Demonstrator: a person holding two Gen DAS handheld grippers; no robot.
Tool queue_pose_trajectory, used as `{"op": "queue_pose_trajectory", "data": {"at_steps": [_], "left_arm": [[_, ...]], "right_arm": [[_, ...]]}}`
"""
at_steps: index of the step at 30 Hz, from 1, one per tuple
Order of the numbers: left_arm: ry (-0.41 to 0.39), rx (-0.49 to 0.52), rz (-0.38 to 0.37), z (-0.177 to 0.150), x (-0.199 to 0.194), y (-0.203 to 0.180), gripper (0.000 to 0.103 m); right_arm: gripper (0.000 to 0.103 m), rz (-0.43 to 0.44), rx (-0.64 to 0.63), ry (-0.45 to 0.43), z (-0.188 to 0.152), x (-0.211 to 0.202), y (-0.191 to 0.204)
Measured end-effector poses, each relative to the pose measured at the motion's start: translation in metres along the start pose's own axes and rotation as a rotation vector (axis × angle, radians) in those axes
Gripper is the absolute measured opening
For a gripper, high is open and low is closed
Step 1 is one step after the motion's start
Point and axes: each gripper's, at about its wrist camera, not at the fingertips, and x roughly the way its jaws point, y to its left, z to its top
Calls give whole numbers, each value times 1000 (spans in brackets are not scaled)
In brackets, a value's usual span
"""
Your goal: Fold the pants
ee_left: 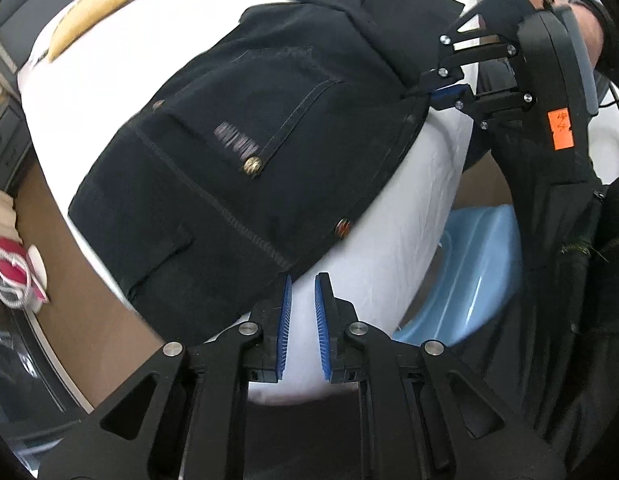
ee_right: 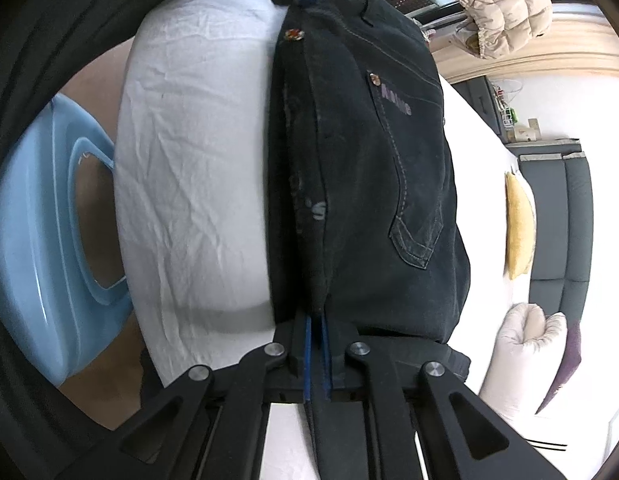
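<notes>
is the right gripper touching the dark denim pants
Touching: the right wrist view shows the right gripper with its blue pads shut on the waistband edge of the dark denim pants.

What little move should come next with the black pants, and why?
Probably open the right gripper and let go. The pants look folded and lie flat on the white bed, so they likely need no more pulling. The left gripper has nothing between its fingers, while the right one pinches the waistband edge.

Bare sheet (ee_left: pixel 393 216) beside pants (ee_left: pixel 245 128) lies free
</notes>
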Motion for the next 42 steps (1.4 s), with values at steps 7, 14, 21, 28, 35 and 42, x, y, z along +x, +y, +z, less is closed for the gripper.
{"op": "queue_pose_trajectory", "data": {"at_steps": [7,14,21,28,35,42], "left_arm": [[-168,-161,-56,31,-24,10,11],[-191,-340,-100,75,25,23,11],[-157,-458,-89,92,61,52,11],[-168,-486,-108,89,69,63,11],[-136,-503,-56,107,77,68,11],[-140,-544,-46,123,77,72,11]], "right_arm": [[9,-31,-7,24,4,4,7],[9,-47,-4,36,6,1,10],[9,-63,-14,53,7,1,14],[11,-109,-30,71,7,0,25],[29,-98,84,42,3,-13,18],[86,162,636,-211,-55,-73,-52]]}}
